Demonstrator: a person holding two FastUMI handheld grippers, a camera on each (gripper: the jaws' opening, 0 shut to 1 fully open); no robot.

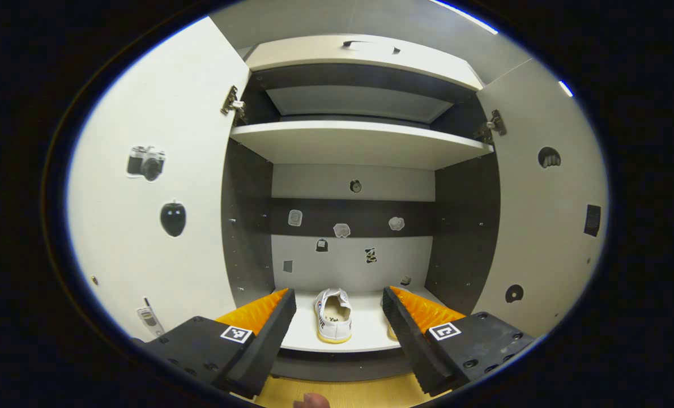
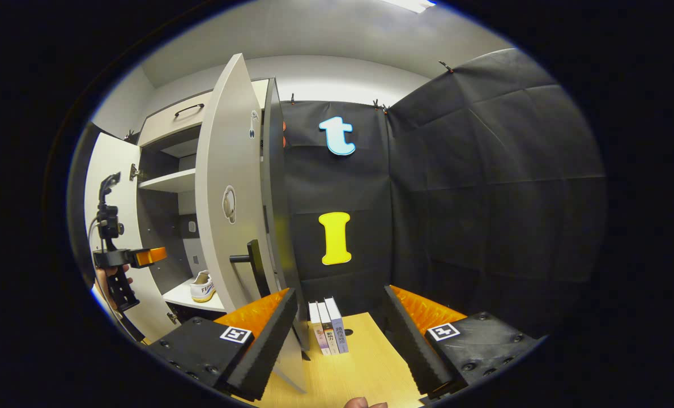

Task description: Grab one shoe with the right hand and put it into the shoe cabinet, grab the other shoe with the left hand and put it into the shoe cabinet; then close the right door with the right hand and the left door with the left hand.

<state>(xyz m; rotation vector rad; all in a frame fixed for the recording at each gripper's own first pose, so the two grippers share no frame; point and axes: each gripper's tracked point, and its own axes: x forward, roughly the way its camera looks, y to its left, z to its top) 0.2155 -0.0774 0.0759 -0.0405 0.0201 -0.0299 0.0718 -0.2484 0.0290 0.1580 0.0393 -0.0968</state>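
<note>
Black booth cloth hangs behind a tall shoe cabinet [image 1: 359,141] whose two doors stand wide open. In the left gripper view, the left gripper [image 1: 340,317] faces straight into the cabinet with its fingers spread wide and holding nothing. Between and beyond those fingers, a white shoe [image 1: 333,314] sits heel-first on the lower shelf [image 1: 365,334]; a sliver of what may be the second shoe [image 1: 392,331] shows just behind the inner edge of the right-hand finger, though too little of it is visible to be sure. The left door [image 1: 144,187] and the right door [image 1: 546,209] flank the opening on either side of the fingers. In the right gripper view, the right gripper [image 2: 340,326] also has its fingers wide and empty, with the right door's edge and dark handle [image 2: 249,258] just ahead of its left-hand finger, and a few books [image 2: 328,326] standing on the floor between the fingers. Judging from this, the shoe-placing stage looks finished or nearly so, while closing both doors is not yet done, the right one apparently first.
</note>
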